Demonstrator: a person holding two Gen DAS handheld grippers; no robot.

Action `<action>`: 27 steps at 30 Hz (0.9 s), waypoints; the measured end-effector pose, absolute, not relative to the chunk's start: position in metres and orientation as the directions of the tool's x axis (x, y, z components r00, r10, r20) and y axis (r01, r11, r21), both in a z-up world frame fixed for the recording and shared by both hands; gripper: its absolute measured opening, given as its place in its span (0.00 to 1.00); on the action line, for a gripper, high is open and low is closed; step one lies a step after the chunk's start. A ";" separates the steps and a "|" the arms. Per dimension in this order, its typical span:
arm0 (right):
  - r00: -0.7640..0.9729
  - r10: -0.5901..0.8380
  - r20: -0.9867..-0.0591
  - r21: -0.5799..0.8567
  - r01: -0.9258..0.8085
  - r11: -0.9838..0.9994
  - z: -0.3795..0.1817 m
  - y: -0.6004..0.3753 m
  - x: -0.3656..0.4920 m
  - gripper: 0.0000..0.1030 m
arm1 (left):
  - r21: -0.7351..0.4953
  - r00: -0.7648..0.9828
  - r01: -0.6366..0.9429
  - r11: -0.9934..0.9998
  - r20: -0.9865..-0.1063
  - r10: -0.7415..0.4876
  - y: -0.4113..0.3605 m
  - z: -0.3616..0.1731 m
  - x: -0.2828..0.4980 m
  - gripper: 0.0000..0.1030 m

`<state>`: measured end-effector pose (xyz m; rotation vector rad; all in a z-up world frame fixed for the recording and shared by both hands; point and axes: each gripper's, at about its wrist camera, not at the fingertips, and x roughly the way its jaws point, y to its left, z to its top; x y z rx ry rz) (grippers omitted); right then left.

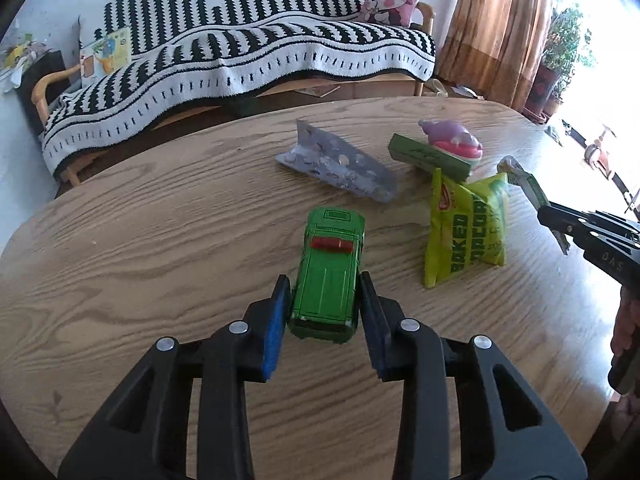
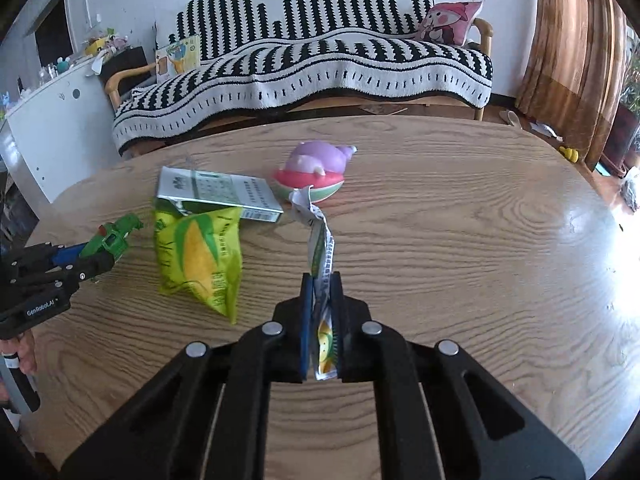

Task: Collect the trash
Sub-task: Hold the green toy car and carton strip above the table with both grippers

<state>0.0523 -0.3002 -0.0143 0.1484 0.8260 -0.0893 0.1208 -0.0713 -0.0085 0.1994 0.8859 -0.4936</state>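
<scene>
Wrapper [image 2: 320,248] between right fingers [image 2: 306,320]

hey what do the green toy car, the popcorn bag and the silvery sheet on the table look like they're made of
Green toy car: painted die-cast metal or hard plastic; the glossy, rigid body leaves it open.
Popcorn bag: thin printed plastic film, shiny, puffed and creased.
Silvery sheet: probably a foil blister pack, with a dull metallic sheen and rows of bumps.

I see bright daylight entering from the right, overexposed window [image 1: 600,60], white glare on the table [image 2: 592,240], strong fisheye curvature, dark vignetted corners, mild softness toward the edges.
</scene>
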 end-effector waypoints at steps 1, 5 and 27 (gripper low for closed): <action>0.674 -0.017 -0.738 0.102 0.136 0.985 -0.013 -0.300 0.052 0.09 | -0.033 0.531 0.490 0.871 -0.781 -0.329 -0.071 -0.006 0.119 0.33; 0.673 -0.002 -0.740 0.125 0.141 0.982 -0.009 -0.299 0.047 0.09 | -0.035 0.536 0.487 0.873 -0.777 -0.330 -0.066 0.000 0.108 0.33; 0.657 -0.007 -0.754 0.115 0.143 0.983 -0.011 -0.291 0.048 0.09 | -0.040 0.534 0.483 0.875 -0.779 -0.330 -0.062 0.003 0.106 0.33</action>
